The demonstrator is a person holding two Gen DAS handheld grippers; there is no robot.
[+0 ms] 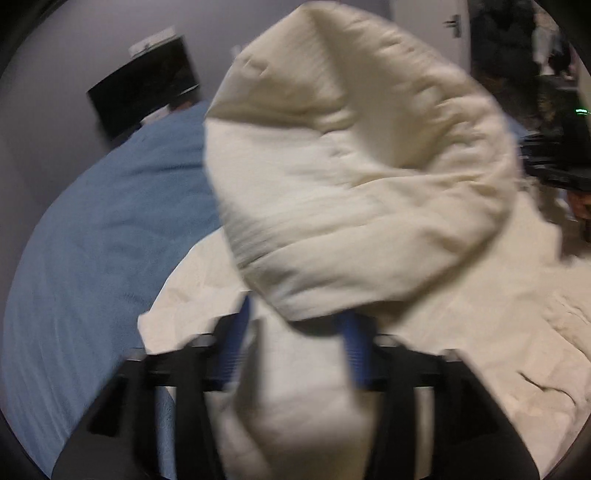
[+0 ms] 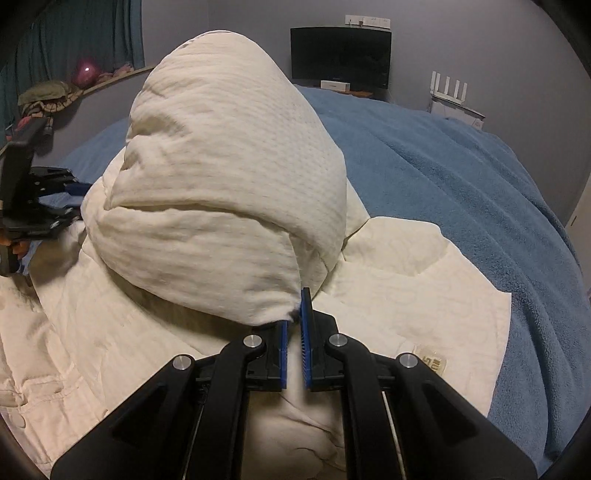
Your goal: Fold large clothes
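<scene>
Garment: cream quilted coat (image 2: 229,177) lies on the blue bed (image 2: 461,177), one flap lifted ahead of both grippers.
Right gripper (image 2: 295,325): narrow, pinching the flap's corner.
Left gripper (image 1: 295,328): blurred; fabric between fingers, grip uncertain.
Technique: carry both corners level, lay flap flat, then release.

This is a home bedroom — a bed with a blue blanket (image 2: 461,177), a dark monitor (image 2: 340,57) near the grey wall, teal curtains (image 2: 74,37) and a door (image 1: 432,33) show it.
</scene>
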